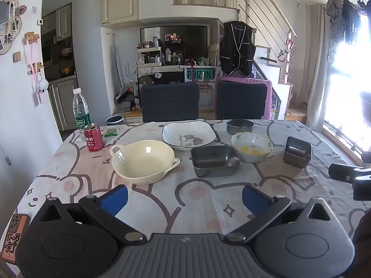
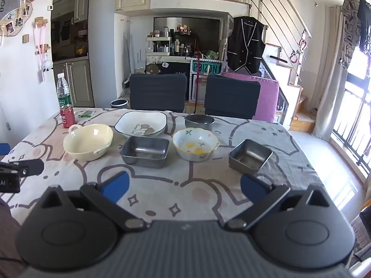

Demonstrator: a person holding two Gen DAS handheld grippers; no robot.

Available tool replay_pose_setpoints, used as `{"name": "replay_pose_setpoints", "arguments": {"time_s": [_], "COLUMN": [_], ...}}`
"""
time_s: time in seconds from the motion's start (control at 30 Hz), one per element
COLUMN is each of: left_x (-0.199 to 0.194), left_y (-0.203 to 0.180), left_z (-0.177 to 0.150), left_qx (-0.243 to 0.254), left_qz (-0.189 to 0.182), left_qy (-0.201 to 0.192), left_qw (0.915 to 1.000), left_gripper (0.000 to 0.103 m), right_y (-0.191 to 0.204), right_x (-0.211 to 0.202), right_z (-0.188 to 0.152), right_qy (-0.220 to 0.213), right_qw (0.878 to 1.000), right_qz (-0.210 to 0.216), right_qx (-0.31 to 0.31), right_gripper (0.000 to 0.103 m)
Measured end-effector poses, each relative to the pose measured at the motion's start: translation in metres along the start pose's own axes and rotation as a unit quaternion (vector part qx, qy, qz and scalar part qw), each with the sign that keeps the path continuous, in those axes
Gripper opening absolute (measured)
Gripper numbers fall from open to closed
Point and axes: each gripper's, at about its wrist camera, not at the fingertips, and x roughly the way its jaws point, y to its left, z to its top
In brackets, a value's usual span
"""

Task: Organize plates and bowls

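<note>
Left wrist view: table [image 1: 231, 208] under a cartoon-print cloth, six dishes spread across it, none stacked or touching. Biggest first: cream two-handled bowl [image 1: 143, 159] at left, handles running far-left to near-right; white square plate [image 1: 189, 135] with leaf print behind it; rectangular steel tray [image 1: 215, 160] at centre, long axis left-right; floral bowl [image 1: 251, 146] with yellow inside just right of it; round steel bowl [image 1: 240, 126] at the far edge; small square steel container [image 1: 297, 151] far right. Count: three steel, three ceramic. Clutter at far left: water bottle [image 1: 81, 108], red milk can [image 1: 93, 137], small green packet [image 1: 110, 132]. Two dark chairs [image 1: 170, 102] behind. My left gripper [image 1: 185, 198] hovers over bare cloth, jaws wide, holding nothing. My right gripper [image 2: 184, 186] is likewise wide and unloaded, the small container just beyond its right finger.
</note>
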Motion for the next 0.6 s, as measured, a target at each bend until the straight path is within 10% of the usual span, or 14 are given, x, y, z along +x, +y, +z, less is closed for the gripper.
{"name": "replay_pose_setpoints", "arguments": {"time_s": [0.6], "left_x": [0.0000], "left_y": [0.0000], "left_z": [0.0000], "left_qx": [-0.003], "left_qz": [-0.003], "left_qy": [-0.002], "left_qw": [1.0000], "left_gripper": [0.103], "right_y": [0.0001], "right_x": [-0.0007], "right_z": [0.0000], "right_qy": [-0.001], "right_qw": [1.000], "right_qz": [-0.001], "right_qx": [-0.001], "right_gripper": [0.103]}}
